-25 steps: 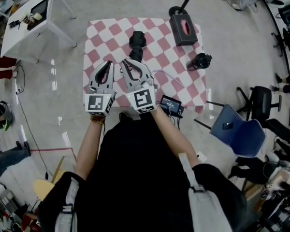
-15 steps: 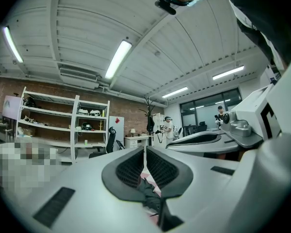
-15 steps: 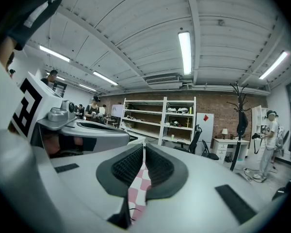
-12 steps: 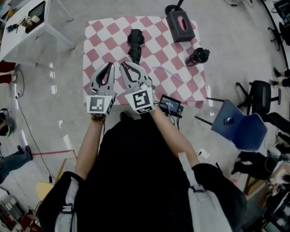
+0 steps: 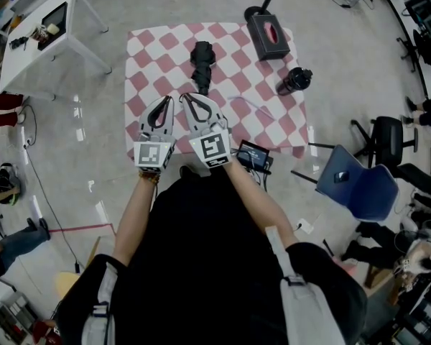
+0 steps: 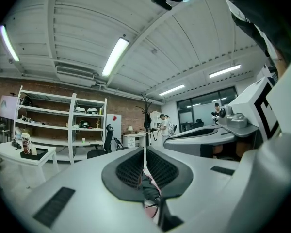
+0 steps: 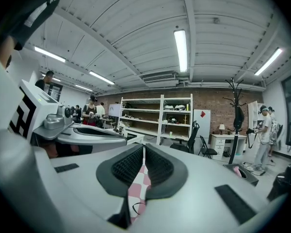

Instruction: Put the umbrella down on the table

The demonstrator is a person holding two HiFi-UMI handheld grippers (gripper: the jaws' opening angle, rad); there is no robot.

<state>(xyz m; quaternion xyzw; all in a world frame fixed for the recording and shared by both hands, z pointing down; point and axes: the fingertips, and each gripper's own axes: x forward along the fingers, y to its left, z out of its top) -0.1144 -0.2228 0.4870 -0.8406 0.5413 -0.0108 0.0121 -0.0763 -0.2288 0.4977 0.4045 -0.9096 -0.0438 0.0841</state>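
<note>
A folded black umbrella (image 5: 200,65) lies flat on the table's pink-and-white checkered cloth (image 5: 151,49), near the middle. My left gripper (image 5: 166,98) and right gripper (image 5: 184,95) hover side by side over the table's near edge, just short of the umbrella's near end. Both are shut and hold nothing. In the left gripper view the pads (image 6: 131,169) meet, and a dark shape, probably the umbrella (image 6: 148,187), shows in the gap below them. In the right gripper view the pads (image 7: 160,168) also meet, with only the checkered cloth (image 7: 137,191) showing under them.
A black tissue box (image 5: 266,36) and a dark mug (image 5: 293,81) stand on the table's right side. A thin cable (image 5: 248,106) crosses the cloth toward a small device (image 5: 252,155) at the near right corner. A blue chair (image 5: 352,189) stands right; a white side table (image 5: 39,31) left.
Both grippers have sunk slightly, staying shut and side by side. The umbrella has kept lying on the cloth.
</note>
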